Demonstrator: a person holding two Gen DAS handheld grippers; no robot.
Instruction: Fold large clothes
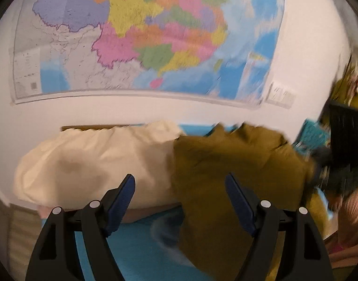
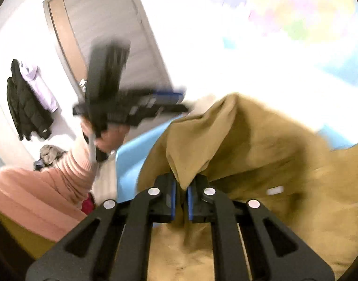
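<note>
A large olive-brown garment (image 2: 249,140) rises in a bunched peak over the blue bed sheet (image 2: 129,157). My right gripper (image 2: 184,183) is shut on a fold of it, with the cloth pinched between the blue pads. In the left wrist view the same garment (image 1: 225,168) lies to the right, over the sheet (image 1: 136,245). My left gripper (image 1: 180,185) stands open above the sheet with nothing gripped; the garment's left edge shows beyond its fingers. From the right wrist view, the left gripper (image 2: 179,100) is a blurred dark shape held up by a hand.
A cream pillow (image 1: 85,164) lies at the head of the bed against the white wall, under a big coloured map (image 1: 143,35). The person's pink ribbed sleeve (image 2: 45,187) is at the left. A door (image 2: 103,35) and hanging coats (image 2: 24,103) are behind.
</note>
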